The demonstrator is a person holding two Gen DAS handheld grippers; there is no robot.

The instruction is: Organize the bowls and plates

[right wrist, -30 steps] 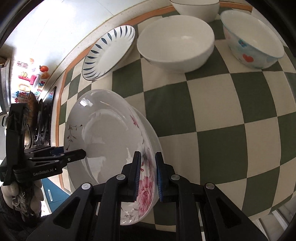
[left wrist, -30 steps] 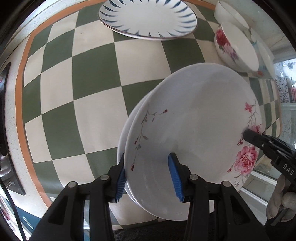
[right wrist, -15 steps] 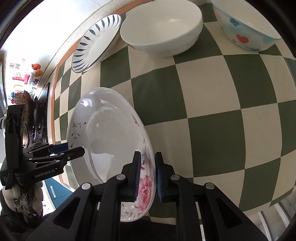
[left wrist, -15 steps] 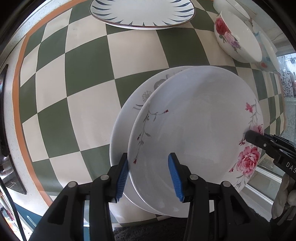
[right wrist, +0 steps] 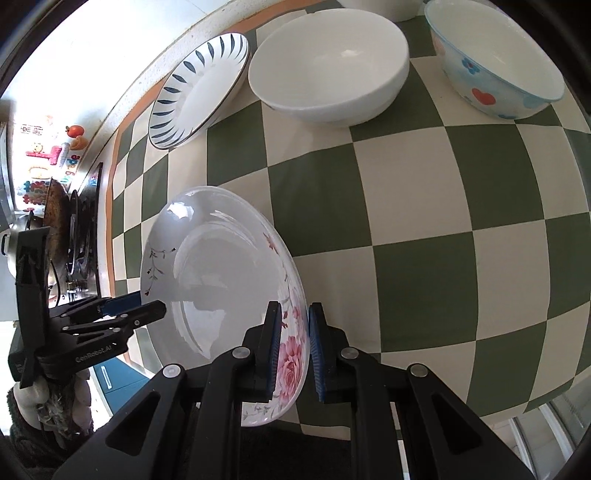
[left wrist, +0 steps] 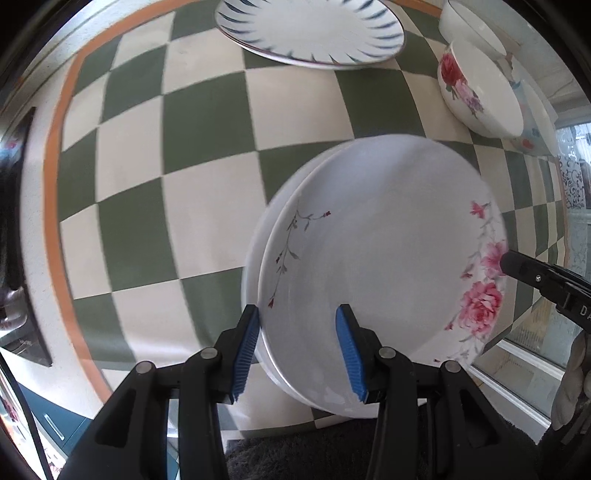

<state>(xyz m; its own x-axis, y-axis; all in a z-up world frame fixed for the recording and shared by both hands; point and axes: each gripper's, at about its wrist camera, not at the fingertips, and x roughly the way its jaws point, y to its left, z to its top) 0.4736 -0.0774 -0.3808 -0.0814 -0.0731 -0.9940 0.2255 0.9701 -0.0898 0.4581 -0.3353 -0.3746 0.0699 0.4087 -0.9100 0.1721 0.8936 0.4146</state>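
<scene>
Plates (left wrist: 380,266): 2 stacked in left view, 1 in right.

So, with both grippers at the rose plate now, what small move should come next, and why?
Probably lower the rose plate squarely onto the plate under it. The right gripper is shut on its rim, the left gripper straddles both rims, open, and the two plates look slightly offset.

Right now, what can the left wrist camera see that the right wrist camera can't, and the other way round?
Only the left view shows a second plate under the rose plate, and the red rose on a bowl. Only the right view shows that bowl's plain inside and the stove. Both show the rose plate, the blue-striped plate, and both hand-held grippers, left and right.
</scene>
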